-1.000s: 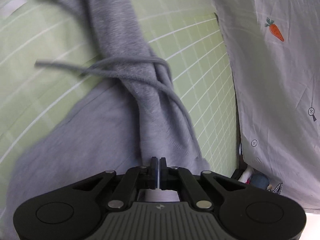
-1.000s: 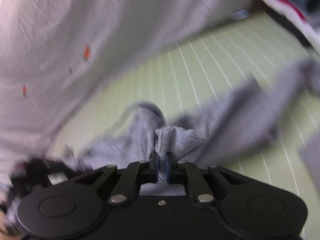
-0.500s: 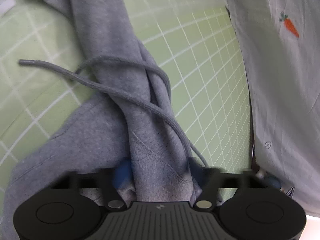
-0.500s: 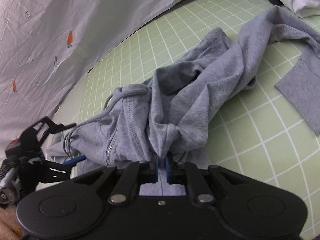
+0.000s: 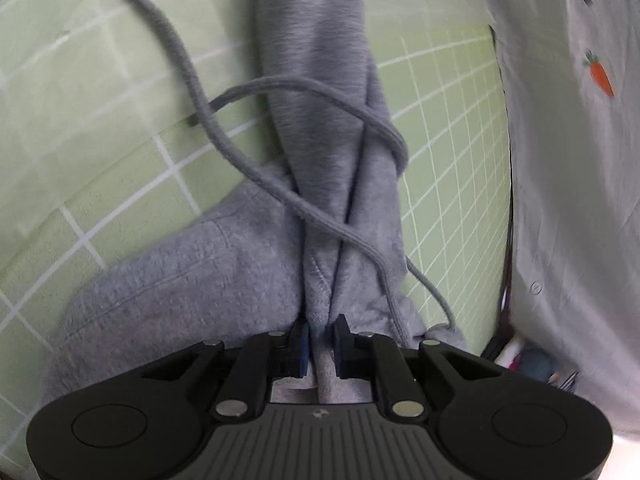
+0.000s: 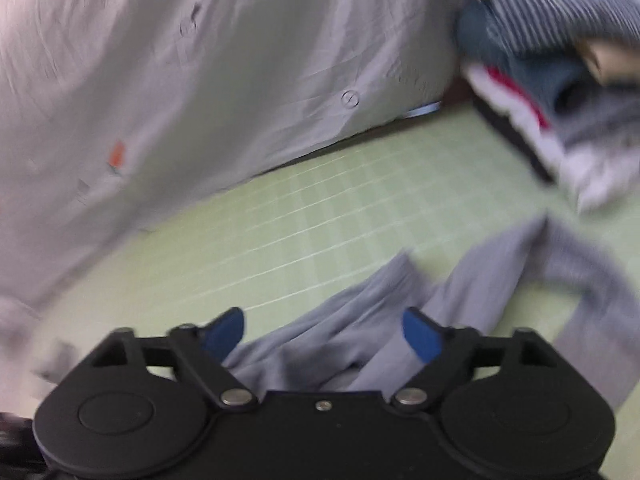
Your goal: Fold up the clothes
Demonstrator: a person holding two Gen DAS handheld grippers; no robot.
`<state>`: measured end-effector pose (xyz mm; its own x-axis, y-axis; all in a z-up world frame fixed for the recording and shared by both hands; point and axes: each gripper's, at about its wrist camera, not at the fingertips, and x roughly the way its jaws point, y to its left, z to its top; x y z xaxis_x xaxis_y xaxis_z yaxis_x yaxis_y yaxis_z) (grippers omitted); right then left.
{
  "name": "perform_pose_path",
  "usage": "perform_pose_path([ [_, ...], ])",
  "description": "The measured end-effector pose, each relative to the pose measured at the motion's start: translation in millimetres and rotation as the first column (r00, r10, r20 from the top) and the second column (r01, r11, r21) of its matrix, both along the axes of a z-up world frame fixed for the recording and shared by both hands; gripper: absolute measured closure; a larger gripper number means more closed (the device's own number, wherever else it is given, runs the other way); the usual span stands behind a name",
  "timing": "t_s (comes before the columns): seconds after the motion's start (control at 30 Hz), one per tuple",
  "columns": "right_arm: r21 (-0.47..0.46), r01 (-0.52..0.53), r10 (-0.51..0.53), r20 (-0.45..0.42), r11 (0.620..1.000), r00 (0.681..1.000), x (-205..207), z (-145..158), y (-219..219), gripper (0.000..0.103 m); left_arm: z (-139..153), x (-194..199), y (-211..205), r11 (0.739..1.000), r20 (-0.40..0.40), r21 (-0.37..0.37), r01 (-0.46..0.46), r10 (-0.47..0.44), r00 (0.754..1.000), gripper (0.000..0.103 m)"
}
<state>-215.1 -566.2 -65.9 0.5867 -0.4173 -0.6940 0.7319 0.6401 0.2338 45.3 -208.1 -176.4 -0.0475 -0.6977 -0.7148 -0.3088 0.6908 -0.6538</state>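
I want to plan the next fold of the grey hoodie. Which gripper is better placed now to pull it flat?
Left, probably. The left gripper is shut on a bunched fold of the grey hoodie, so it can pull at once. The right gripper has just opened; fabric lies between its pads untouched, so it must grasp again first.

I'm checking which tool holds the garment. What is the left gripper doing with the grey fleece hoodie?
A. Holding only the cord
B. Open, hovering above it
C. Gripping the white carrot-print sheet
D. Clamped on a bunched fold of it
D: the left gripper has its blue pads pressed against a bunched fold of the grey fleece hoodie.
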Motion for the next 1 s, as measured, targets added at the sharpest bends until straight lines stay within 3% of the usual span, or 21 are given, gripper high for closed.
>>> perform_pose_path([
  [0.07,-0.026,-0.011,0.009,-0.073,1.000,0.997,21.3,-13.7,-14.0,0.009,0.9,2.2,0.2,1.000,-0.002,-0.002,-0.004,0.004,1.000,0.085],
  [0.23,0.022,-0.010,0.013,-0.158,1.000,0.987,51.3,-48.2,-48.3,0.009,9.4,5.1,2.8,1.000,0.009,0.001,-0.019,0.019,1.000,0.075],
  [0.33,0.024,0.001,0.005,-0.256,1.000,0.967,57.2,-60.3,-58.6,0.009,22.4,5.9,9.7,1.000,0.066,-0.023,-0.008,0.010,0.998,0.067],
  [0.4,0.072,0.021,-0.001,-0.265,0.997,0.964,52.2,-65.6,-64.4,0.010,32.7,8.8,13.1,0.999,0.117,-0.053,0.008,-0.002,0.993,0.064],
  [0.5,0.139,-0.002,0.032,-0.211,0.990,0.977,42.4,-66.8,-70.5,0.029,48.5,15.1,18.2,0.996,0.196,-0.081,0.033,-0.016,0.980,0.063],
  [0.57,0.130,-0.057,0.084,-0.211,0.990,0.974,42.1,-62.4,-70.3,0.067,58.5,21.9,20.1,0.998,0.244,-0.050,0.028,-0.016,0.970,0.062],
  [0.67,0.118,-0.138,0.162,-0.225,0.983,0.961,50.5,-54.3,-74.5,0.082,63.6,37.4,29.7,0.999,0.278,-0.027,-0.020,0.027,0.960,0.060],
  [0.83,0.066,-0.215,0.223,-0.173,0.974,0.959,93.7,-19.5,-101.9,0.087,65.3,70.5,45.6,0.990,0.321,-0.030,-0.136,0.138,0.937,0.059],
  [1.0,-0.138,-0.363,0.335,-0.190,0.922,0.923,176.5,38.8,-119.5,0.088,75.4,101.8,61.0,0.980,0.399,0.055,-0.190,0.153,0.904,0.057],
])
